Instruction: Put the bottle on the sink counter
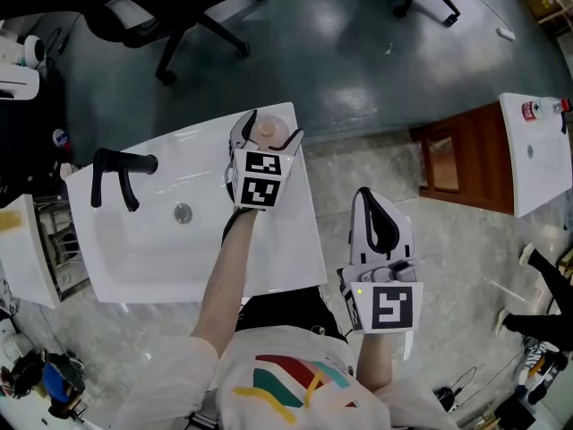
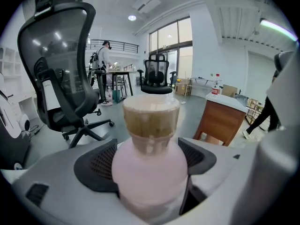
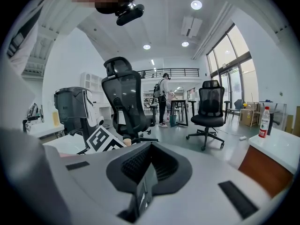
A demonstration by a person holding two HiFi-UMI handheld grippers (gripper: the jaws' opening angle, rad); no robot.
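A pale pink bottle [image 1: 267,133] with a tan cap is clamped upright between the jaws of my left gripper [image 1: 269,135]. It is over the far right corner of the white sink counter [image 1: 303,240]; I cannot tell whether its base touches. In the left gripper view the bottle [image 2: 150,163] fills the gap between the dark pads [image 2: 96,165]. My right gripper [image 1: 371,197] is off the counter's right side, over the floor, jaws together and holding nothing; in the right gripper view its pads [image 3: 136,165] meet.
A black faucet [image 1: 121,173] stands at the left of the basin, and the drain [image 1: 183,211] is in the middle. Black office chairs [image 1: 170,16] stand beyond the sink. A wooden cabinet [image 1: 466,155] with a white top [image 1: 537,159] is at the right.
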